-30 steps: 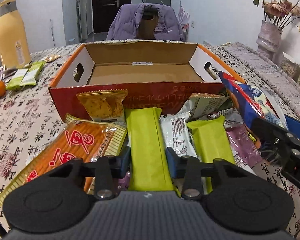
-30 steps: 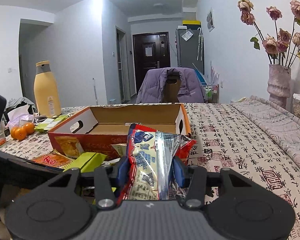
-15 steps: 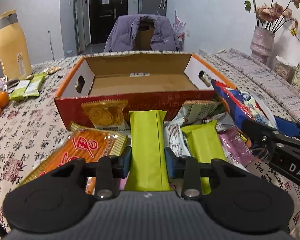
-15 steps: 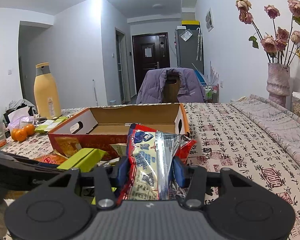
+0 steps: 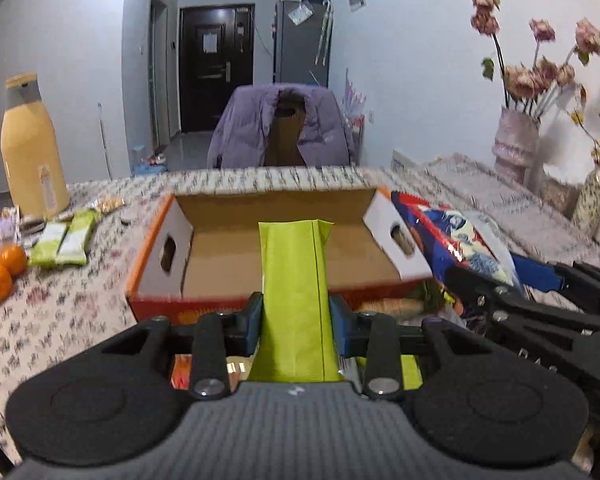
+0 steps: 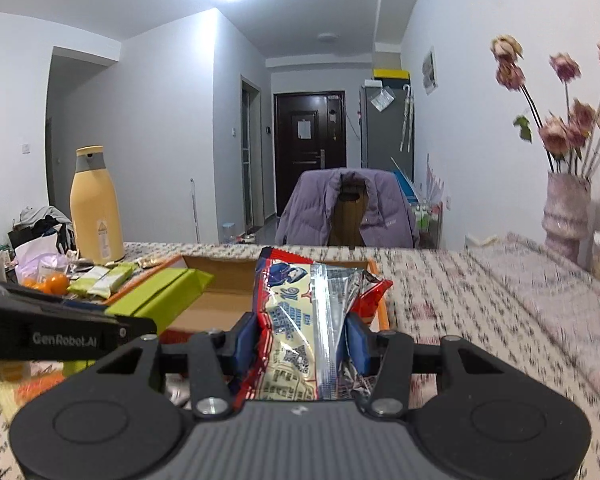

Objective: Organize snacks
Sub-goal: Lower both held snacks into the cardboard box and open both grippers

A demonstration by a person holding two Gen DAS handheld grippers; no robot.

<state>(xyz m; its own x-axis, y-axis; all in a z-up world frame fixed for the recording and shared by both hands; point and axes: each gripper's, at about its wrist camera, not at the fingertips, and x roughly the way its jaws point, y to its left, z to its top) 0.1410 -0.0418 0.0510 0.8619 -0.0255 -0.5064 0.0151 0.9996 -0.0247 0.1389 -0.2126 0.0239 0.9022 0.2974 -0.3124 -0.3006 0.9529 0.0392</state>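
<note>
My left gripper (image 5: 296, 320) is shut on a long lime-green snack packet (image 5: 294, 280) and holds it lifted, its far end over the front wall of the open cardboard box (image 5: 220, 256). My right gripper (image 6: 302, 344) is shut on a red, blue and cream snack bag (image 6: 300, 320), raised at the box's right front corner; the bag also shows in the left wrist view (image 5: 456, 236). The green packet shows in the right wrist view (image 6: 160, 292). The box (image 6: 216, 300) looks empty inside. Other snacks lie under the grippers, mostly hidden.
A yellow bottle (image 5: 30, 152), two small green packets (image 5: 64, 236) and oranges (image 5: 0, 272) stand on the table's left. A vase of dried roses (image 5: 516, 148) stands at the right. A chair with a purple jacket (image 5: 284, 128) is behind the table.
My left gripper has lifted the green packet off the snack pile and risen level with the box. My right gripper has also risen with its bag.
</note>
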